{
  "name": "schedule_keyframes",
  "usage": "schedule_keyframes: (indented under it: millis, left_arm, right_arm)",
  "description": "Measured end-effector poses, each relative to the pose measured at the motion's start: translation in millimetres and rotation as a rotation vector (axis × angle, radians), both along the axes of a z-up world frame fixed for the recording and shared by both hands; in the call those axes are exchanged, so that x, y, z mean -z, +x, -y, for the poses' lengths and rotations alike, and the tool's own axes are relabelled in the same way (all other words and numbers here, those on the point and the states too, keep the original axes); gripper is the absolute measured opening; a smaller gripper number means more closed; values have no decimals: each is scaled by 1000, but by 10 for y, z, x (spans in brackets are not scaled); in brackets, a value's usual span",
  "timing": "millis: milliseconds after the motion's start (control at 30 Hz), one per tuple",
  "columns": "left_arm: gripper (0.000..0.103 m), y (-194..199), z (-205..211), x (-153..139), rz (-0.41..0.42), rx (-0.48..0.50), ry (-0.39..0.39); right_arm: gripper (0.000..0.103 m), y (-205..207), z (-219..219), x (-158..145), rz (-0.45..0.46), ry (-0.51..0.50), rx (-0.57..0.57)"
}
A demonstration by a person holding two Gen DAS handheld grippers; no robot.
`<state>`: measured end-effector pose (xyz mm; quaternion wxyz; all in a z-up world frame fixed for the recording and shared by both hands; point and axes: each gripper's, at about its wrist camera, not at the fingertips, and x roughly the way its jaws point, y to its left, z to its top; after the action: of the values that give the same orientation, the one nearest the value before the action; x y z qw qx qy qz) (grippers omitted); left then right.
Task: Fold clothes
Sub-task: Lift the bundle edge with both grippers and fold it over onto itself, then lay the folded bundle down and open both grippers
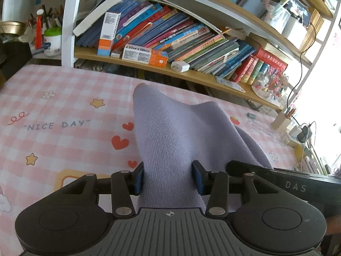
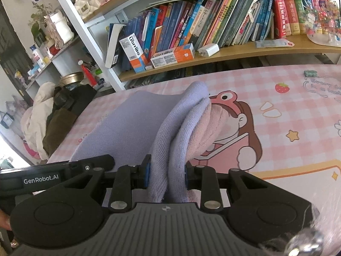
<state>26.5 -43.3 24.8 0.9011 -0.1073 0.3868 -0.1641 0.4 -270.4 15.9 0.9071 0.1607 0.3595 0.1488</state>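
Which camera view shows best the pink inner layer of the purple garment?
The right wrist view: the pink inner layer bulges out beside the purple garment clamped in the right gripper. The left wrist view shows only purple knit in the left gripper.

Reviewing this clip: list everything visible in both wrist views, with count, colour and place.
knit garment: one, lavender with a pink inner layer, lifted above the table, pinched by both grippers
tablecloth: one, pink check with cartoon prints, covering the table
books: many, mixed colours, leaning on the wooden shelf behind the table
toothpaste boxes: two, white and orange, on that shelf
charger plug: one, white, on the shelf beside the boxes
clothes pile: cream and dark pieces, off the table's left end
left gripper: black, blue pads, closed on the garment
right gripper: black, blue pads, closed on bunched folds
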Motion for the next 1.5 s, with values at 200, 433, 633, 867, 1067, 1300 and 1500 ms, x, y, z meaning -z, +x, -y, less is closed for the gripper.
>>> schedule_keyframes:
  millis: [200, 433, 633, 867, 1067, 1300, 1500]
  left_arm:
    - [43, 111, -281, 41, -5, 11, -13]
    - [43, 264, -604, 96, -3, 25, -26]
    - [43, 488, -822, 102, 12, 37, -37]
    - [42, 859, -1079, 71, 33, 32, -53]
    - [42, 1195, -1198, 121, 51, 14, -57]
    - [42, 1538, -1264, 316, 38, -4, -42]
    - [42, 1753, -1330, 447, 28, -37, -48]
  right_arm:
    - [26, 97, -309, -16, -5, -12, 11]
    - [26, 237, -627, -39, -3, -23, 31]
    - [26, 399, -852, -77, 15, -38, 43]
    - [26, 794, -1082, -130, 62, -53, 31]
    - [26, 1193, -1218, -130, 87, -74, 16]
    - [26, 1572, -1275, 47, 80, -79, 3]
    - [26, 1841, -1356, 158, 83, -101, -8]
